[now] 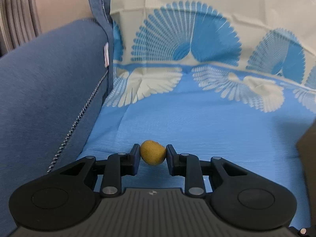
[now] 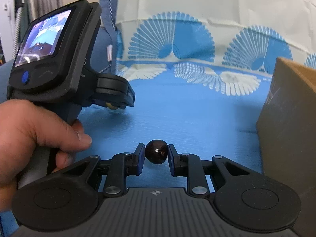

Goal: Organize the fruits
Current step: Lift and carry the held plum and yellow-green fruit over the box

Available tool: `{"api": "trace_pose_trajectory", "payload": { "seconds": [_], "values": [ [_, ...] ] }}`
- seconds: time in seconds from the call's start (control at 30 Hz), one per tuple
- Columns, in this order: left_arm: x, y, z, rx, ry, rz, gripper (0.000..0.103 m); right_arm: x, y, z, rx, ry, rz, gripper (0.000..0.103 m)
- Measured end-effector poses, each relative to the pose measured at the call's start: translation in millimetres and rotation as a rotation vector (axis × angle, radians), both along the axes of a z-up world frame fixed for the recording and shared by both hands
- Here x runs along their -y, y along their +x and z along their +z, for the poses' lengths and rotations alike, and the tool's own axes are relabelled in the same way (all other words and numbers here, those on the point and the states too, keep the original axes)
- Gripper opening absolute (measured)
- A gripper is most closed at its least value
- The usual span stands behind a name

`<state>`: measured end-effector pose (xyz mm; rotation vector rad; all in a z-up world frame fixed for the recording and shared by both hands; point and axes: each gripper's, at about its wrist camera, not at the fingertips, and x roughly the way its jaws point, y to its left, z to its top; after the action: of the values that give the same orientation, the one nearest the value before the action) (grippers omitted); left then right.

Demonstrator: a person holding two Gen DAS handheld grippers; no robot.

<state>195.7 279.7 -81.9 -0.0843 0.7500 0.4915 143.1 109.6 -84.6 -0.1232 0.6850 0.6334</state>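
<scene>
In the left wrist view my left gripper [image 1: 153,152] is shut on a small yellow-brown fruit [image 1: 152,152], held just above the blue cloth [image 1: 197,122]. In the right wrist view my right gripper [image 2: 156,154] is shut on a small dark, glossy fruit [image 2: 156,151] above the same cloth [image 2: 187,114]. The left gripper [image 2: 116,103] also shows in the right wrist view at the left, held by a hand [image 2: 29,134], with the yellow fruit [image 2: 111,105] peeking out beneath its fingers.
A brown cardboard box [image 2: 288,118] stands at the right; its edge shows in the left wrist view [image 1: 307,148]. A dark blue cushion [image 1: 49,90] with a zipper lies at the left. A cream cloth with blue fan patterns [image 1: 187,39] rises behind.
</scene>
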Motion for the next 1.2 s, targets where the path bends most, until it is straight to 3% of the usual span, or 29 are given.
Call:
{"api": "trace_pose_trajectory", "payload": {
  "seconds": [0.17, 0.37, 0.77, 0.97, 1.2],
  "values": [
    [31, -28, 27, 0.032, 0.054, -0.061, 0.031, 17, -26, 23, 0.045, 0.009, 0.007, 0.026],
    [80, -75, 65, 0.135, 0.120, -0.174, 0.031, 41, -67, 56, 0.143, 0.028, 0.033, 0.026],
    [122, -156, 110, 0.345, -0.035, -0.154, 0.031, 128, -123, 130, 0.333, 0.096, -0.017, 0.026],
    [159, -173, 111, 0.359, -0.036, -0.233, 0.031, 193, -120, 155, 0.421, 0.079, -0.059, 0.026],
    [180, -170, 102, 0.328, -0.057, -0.279, 0.031, 273, -95, 165, 0.515, -0.052, -0.089, 0.026]
  ]
}}
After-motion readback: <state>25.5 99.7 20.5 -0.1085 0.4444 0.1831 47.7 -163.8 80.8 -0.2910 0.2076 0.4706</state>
